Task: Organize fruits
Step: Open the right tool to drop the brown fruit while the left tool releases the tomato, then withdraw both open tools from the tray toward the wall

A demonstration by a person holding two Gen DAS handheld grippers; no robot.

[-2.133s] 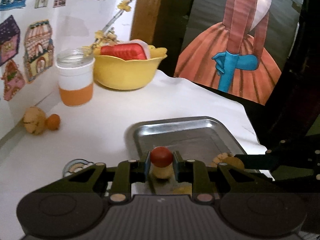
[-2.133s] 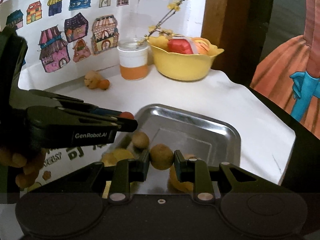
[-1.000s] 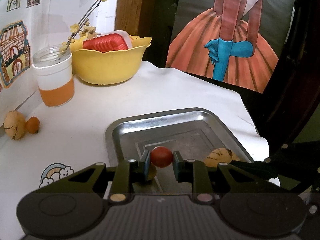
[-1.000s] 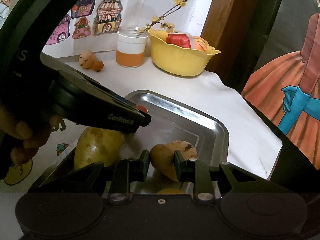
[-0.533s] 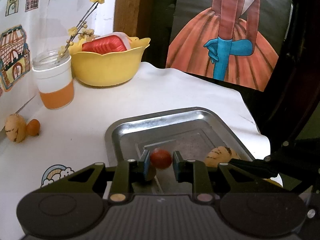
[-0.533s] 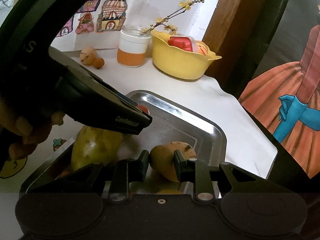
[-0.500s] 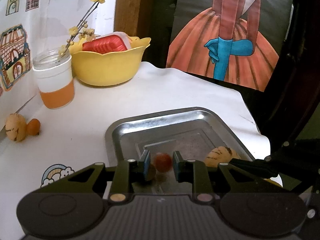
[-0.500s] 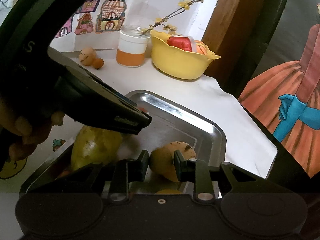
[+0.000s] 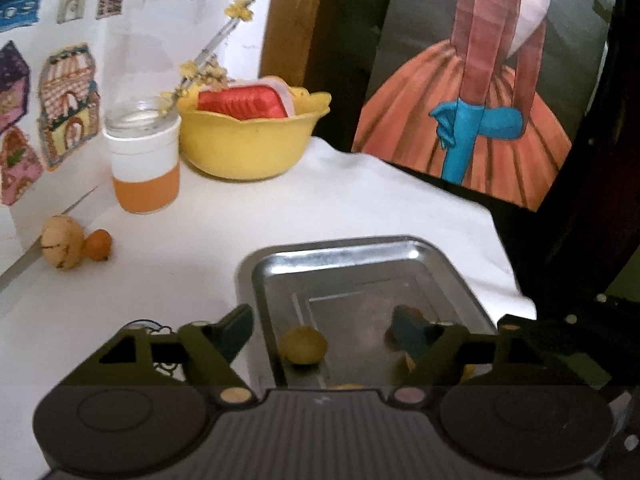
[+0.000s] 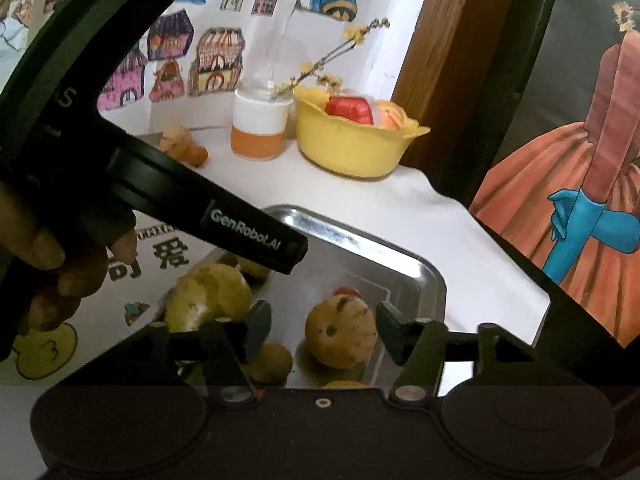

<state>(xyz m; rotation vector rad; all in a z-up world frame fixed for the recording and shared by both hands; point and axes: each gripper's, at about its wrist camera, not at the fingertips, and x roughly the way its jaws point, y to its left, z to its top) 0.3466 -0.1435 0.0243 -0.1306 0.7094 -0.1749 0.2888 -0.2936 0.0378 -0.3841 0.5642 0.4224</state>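
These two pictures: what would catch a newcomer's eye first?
Probably the shiny metal tray at the near edge of the white table, with yellowish fruits lying in it, the spotted round one between the right gripper's open jaws. Behind, against the wall of house drawings, stands a yellow scalloped bowl.

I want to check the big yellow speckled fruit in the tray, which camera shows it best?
The right wrist view: the yellow speckled fruit lies in plain sight at the metal tray's left side. The left wrist view does not show it at all.
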